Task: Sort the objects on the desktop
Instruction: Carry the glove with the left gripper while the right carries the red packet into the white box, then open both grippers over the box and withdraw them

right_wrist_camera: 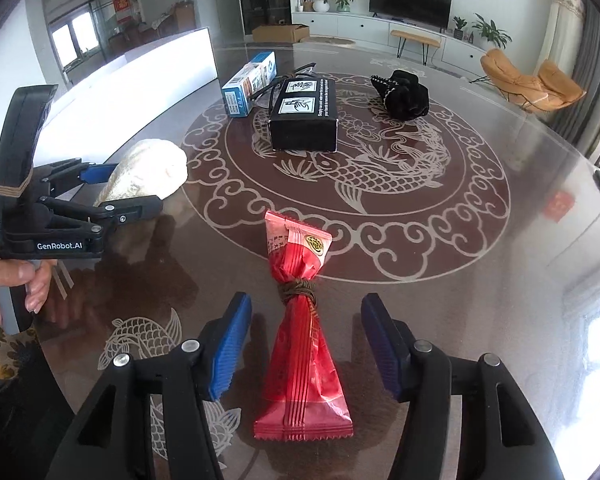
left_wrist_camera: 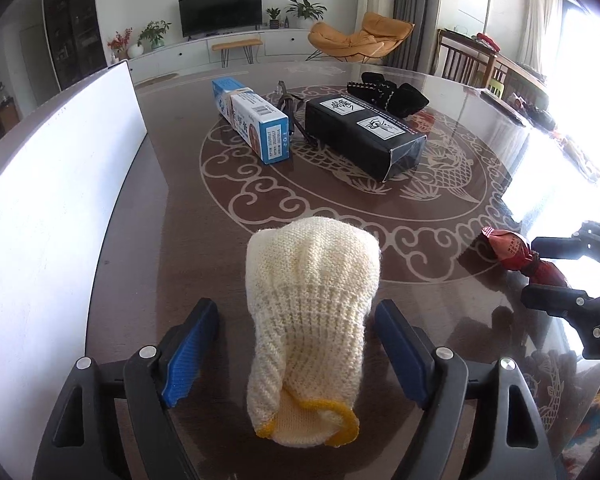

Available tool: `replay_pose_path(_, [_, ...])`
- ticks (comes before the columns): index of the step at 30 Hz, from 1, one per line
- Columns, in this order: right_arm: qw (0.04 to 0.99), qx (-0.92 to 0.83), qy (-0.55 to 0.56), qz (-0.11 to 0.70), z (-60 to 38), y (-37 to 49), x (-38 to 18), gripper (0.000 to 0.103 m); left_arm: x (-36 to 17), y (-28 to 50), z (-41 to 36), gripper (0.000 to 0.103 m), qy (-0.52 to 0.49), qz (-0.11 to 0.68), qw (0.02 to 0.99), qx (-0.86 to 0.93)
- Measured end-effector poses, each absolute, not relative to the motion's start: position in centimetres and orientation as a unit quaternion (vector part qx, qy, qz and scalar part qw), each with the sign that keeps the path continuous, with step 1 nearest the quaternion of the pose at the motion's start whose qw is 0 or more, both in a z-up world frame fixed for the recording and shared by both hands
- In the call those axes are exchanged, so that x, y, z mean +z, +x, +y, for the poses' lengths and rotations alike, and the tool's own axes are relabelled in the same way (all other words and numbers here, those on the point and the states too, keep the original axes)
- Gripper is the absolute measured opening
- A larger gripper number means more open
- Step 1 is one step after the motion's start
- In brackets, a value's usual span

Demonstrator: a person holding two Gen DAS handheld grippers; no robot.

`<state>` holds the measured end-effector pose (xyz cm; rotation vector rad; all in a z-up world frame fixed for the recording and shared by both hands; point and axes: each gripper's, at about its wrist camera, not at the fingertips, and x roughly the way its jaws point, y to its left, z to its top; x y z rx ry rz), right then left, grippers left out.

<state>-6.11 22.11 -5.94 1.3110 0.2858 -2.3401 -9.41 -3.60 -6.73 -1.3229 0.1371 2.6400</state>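
**A:** Where's the stuff sitting right now?

**B:** Cream knit glove (left_wrist_camera: 312,320) lies on the table (left_wrist_camera: 180,240) between the left gripper (left_wrist_camera: 296,354) pads, jaws spread, not touching it. Red snack packet (right_wrist_camera: 304,340) sits between the right gripper (right_wrist_camera: 306,350) pads, also spread, clear of it.

**A:** And further out?

**B:** From the left wrist view: blue box (left_wrist_camera: 252,118) at 11 o'clock, black box (left_wrist_camera: 364,136) at 1, black cloth (left_wrist_camera: 388,94) behind it.
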Motion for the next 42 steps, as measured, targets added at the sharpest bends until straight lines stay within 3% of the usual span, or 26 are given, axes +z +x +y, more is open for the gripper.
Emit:
replay_pose_path(1, [0.219, -0.842, 0.482, 0.103, 22.0, -6.3, -6.2, 0.056, -6.7, -9.5, -3.4, 0.069, -0.443, 0.05, 0.097, 0.89])
replay_pose_path(3, [0.211, -0.84, 0.49, 0.098, 22.0, -6.4, -6.2, 0.017, -6.1, -9.6, -3.3, 0.042, -0.435, 0.046, 0.102, 0.893])
replay_pose_path(7, [0.206, -0.851, 0.477, 0.07, 22.1, -5.9, -4.2, 0.017, -3.8, -8.4, -4.7, 0.04, -0.415, -0.02, 0.117, 0.902])
replay_pose_path(13, [0.251, -0.871, 0.419, 0.055, 18.2, -5.6, 2.9, 0.017, 4.3, -3.5, -9.9, 0.04, -0.343, -0.116, 0.108, 0.926])
replay_pose_path(19, [0.354, -0.86, 0.366, 0.03, 7.8, -6.0, 9.0, 0.017, 9.4, 0.5, -19.7, 0.04, -0.321, -0.123, 0.022, 0.939])
replay_pose_path(27, [0.467, -0.793, 0.389, 0.046, -9.6, -5.3, 7.9, 0.018, 5.7, 2.0, -33.1, 0.04, -0.398, -0.145, -0.121, 0.898])
replay_pose_path(29, [0.475, -0.777, 0.411, 0.048, -12.7, -5.0, 6.0, 0.018, 3.7, 1.9, -34.5, 0.042, -0.421, -0.152, -0.14, 0.883])
replay_pose_path(31, [0.474, -0.766, 0.43, 0.058, -15.3, -4.8, 3.8, 0.018, 1.9, 1.8, -35.3, 0.05, -0.45, -0.16, -0.16, 0.864])
replay_pose_path(32, [0.473, -0.761, 0.44, 0.064, -16.4, -4.7, 2.8, 0.02, 1.1, 1.6, -35.6, 0.053, -0.459, -0.164, -0.17, 0.856])
replay_pose_path(34, [0.47, -0.753, 0.456, 0.064, -17.4, -4.6, 1.3, 0.033, 0.7, 1.8, -35.5, 0.054, -0.461, -0.166, -0.181, 0.853])
replay_pose_path(36, [0.471, -0.76, 0.446, 0.042, -16.6, -4.5, 1.2, 0.061, 1.4, 2.3, -34.9, 0.06, -0.433, -0.159, -0.189, 0.867])
replay_pose_path(38, [0.467, -0.78, 0.416, 0.024, -14.6, -4.2, 2.0, 0.074, 2.3, 2.7, -33.6, 0.074, -0.401, -0.152, -0.201, 0.881])
replay_pose_path(42, [0.43, -0.833, 0.347, -0.013, -7.0, -4.5, 4.4, 0.085, 5.0, 3.6, -28.9, 0.074, -0.335, -0.162, -0.174, 0.912])
